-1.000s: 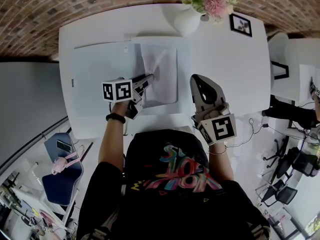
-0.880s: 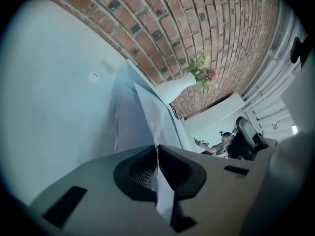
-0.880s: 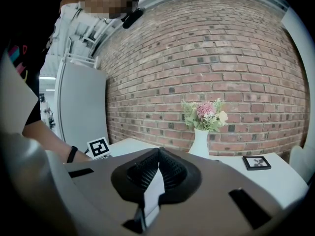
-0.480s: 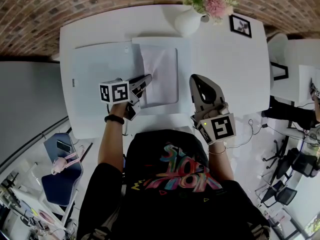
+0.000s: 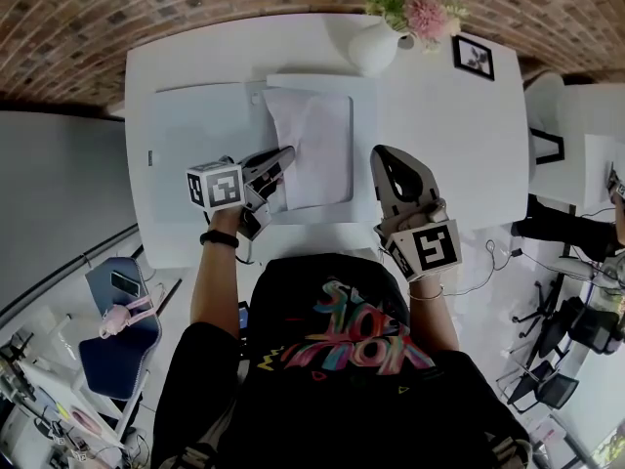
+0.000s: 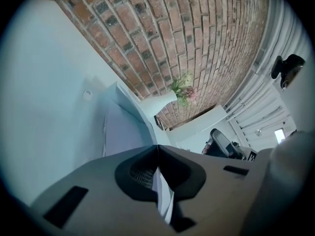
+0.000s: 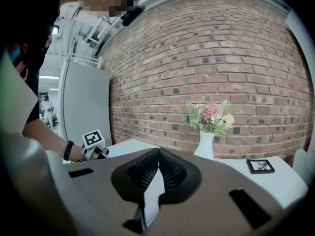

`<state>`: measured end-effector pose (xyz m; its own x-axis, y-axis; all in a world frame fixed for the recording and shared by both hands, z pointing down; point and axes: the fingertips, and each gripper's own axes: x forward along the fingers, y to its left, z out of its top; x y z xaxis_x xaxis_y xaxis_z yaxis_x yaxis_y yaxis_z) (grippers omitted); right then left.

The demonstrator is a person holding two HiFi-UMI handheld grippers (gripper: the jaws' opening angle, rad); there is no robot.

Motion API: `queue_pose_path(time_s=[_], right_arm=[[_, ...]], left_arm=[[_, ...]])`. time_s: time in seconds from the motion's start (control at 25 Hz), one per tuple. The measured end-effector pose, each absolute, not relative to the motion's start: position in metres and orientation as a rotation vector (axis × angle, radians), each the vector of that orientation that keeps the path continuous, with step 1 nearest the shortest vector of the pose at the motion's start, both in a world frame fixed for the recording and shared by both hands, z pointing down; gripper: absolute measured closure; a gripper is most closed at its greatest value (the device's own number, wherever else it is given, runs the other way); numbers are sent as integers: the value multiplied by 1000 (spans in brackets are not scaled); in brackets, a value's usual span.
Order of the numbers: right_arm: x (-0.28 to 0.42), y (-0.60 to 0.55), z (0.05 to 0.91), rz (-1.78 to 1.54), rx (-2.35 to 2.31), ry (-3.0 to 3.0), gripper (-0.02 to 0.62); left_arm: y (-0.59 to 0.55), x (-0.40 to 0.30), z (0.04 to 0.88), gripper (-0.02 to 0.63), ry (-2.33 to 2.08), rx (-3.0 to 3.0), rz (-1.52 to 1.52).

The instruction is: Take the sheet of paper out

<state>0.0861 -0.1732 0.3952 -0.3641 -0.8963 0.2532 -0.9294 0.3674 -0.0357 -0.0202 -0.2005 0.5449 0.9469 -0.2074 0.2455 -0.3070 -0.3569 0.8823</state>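
Observation:
A white sheet of paper (image 5: 317,145) lies on the right half of an open pale folder (image 5: 195,140) on the white table (image 5: 439,135). My left gripper (image 5: 285,154) is shut on the sheet's left edge, which is raised a little off the folder. In the left gripper view the jaws (image 6: 157,146) meet, with a thin white edge pinched between them and the sheet (image 6: 120,132) running ahead. My right gripper (image 5: 386,154) is shut and holds nothing. It sits low over the table just right of the folder. Its closed tips (image 7: 158,150) point toward the brick wall.
A white vase of flowers (image 5: 376,42) stands at the table's far edge, with a small framed picture (image 5: 474,55) to its right. Office chairs and cables are on the floor at the right. The person's body crowds the table's near edge.
The left gripper has risen and drawn slightly left and toward me, and the sheet's left edge has lifted with it. The right gripper has stayed in place.

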Motion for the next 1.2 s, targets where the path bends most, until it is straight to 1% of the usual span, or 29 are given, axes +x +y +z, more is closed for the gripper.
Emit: queue_pose_path(time_s=[0.84, 1.2], right_arm=[[61, -177, 377, 190, 1488, -2526, 577], [59, -178, 361, 154, 1446, -2560, 577]], left_arm=[[-193, -87, 486, 584, -622, 2037, -26], [-189, -105, 427, 584, -744, 2152, -117]])
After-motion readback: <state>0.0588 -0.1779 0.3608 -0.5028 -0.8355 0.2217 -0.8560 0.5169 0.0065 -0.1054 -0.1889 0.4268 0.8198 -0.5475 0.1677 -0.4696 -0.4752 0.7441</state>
